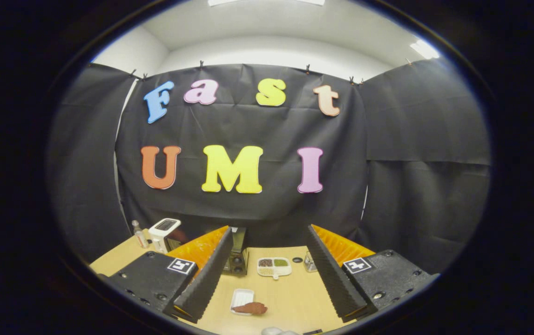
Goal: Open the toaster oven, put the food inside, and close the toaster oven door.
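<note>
Right now I hold the gripper point(267, 279) high above the table point(294, 298), fingers spread wide apart and clamped on nothing.

Largest first: the table is a pale wood-grain top, smooth and matte. The oven point(238, 256), a dark boxy thing with round knobs down its front, stands at the far edge, beyond the fingers and just inside the left one, which hides part of it; I cannot tell whether its door is open or closed. A white toaster point(164, 232) sits further left, beside a small clear bottle point(139, 234). To the oven's right lies a white divided dish point(274, 267) holding brown and green fills, then a small glass point(310, 262).

The food point(251, 308), a flat reddish-brown lump with a ragged outline, lies half on a small white tray point(241, 298), between the fingers and nearer than the oven, its long axis across my line of sight.

I judge the oven comes first: forward, down and slightly left.
</note>
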Available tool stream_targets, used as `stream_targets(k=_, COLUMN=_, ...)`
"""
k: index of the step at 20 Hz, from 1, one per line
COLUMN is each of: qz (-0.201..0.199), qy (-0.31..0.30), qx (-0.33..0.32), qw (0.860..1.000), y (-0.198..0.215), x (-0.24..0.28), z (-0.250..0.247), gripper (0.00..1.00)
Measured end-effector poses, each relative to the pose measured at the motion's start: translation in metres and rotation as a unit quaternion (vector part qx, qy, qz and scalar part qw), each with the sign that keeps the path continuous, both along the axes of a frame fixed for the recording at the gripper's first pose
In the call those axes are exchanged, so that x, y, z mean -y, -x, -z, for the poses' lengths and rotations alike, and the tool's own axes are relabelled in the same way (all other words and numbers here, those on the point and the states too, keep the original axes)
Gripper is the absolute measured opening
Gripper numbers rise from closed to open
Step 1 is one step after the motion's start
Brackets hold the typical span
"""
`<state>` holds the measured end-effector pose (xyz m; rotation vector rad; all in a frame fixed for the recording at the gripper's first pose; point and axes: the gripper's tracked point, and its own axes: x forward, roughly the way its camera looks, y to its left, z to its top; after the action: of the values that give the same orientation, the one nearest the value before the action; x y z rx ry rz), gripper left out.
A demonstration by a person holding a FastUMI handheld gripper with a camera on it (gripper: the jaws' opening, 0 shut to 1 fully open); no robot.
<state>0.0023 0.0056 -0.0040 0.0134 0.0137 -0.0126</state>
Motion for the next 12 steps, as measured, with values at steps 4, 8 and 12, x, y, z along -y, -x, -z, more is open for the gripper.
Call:
stream_targets(k=4, qz=0.002, qy=0.002, qx=-0.002, qw=1.000, y=-0.002, x=-0.007, z=0.001, gripper=1.00)
stream_targets(k=8, qz=0.009, qy=0.001, qx=0.007, qw=1.000, y=-0.011, x=-0.020, z=-0.003, gripper=1.00)
stream_targets(k=12, qz=0.011, qy=-0.003, qx=0.006, qw=1.000, y=-0.037, x=-0.049, z=0.007, gripper=1.00)
